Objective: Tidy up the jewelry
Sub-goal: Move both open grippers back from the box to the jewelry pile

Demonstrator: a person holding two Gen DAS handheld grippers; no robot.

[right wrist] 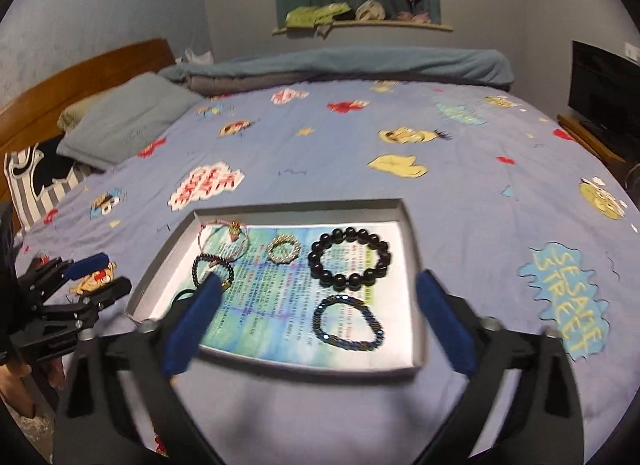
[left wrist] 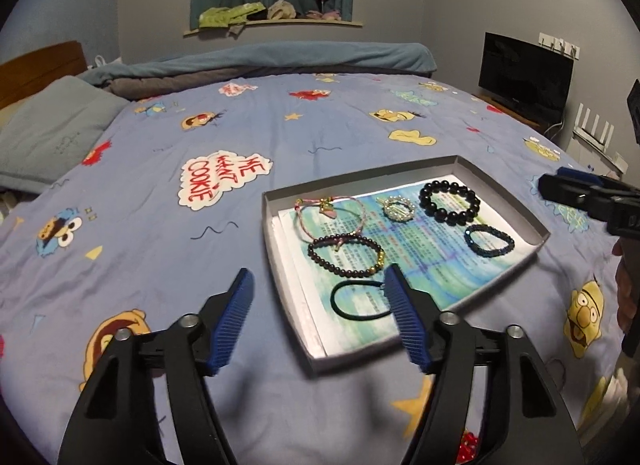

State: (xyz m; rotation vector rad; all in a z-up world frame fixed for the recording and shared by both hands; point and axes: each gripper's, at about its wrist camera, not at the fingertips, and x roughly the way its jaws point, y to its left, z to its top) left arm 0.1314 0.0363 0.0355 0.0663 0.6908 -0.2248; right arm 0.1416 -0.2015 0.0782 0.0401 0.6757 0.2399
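A shallow grey box lid (left wrist: pixel 276 225) (right wrist: pixel 412 249) lies on the bed, lined with a printed sheet. In it lie a big black bead bracelet (left wrist: pixel 449 202) (right wrist: pixel 349 259), a dark blue bead bracelet (left wrist: pixel 489 241) (right wrist: pixel 347 323), a pearl ring-shaped piece (left wrist: pixel 397 209) (right wrist: pixel 283 249), a pink cord bracelet (left wrist: pixel 330 216) (right wrist: pixel 222 240), a dark bead bracelet with gold beads (left wrist: pixel 346 255) (right wrist: pixel 213 271) and a black hair tie (left wrist: pixel 360 300). My left gripper (left wrist: pixel 320 285) is open and empty, at the lid's near left corner. My right gripper (right wrist: pixel 320 285) is open and empty, above the lid's near edge.
The bed has a blue cartoon-print cover (left wrist: pixel 160 169). A grey pillow (left wrist: pixel 52 133) and a wooden headboard (right wrist: pixel 80 77) are at the left. A folded blue blanket (left wrist: pixel 280 57) lies at the far edge. A black TV (left wrist: pixel 524 77) stands at the right.
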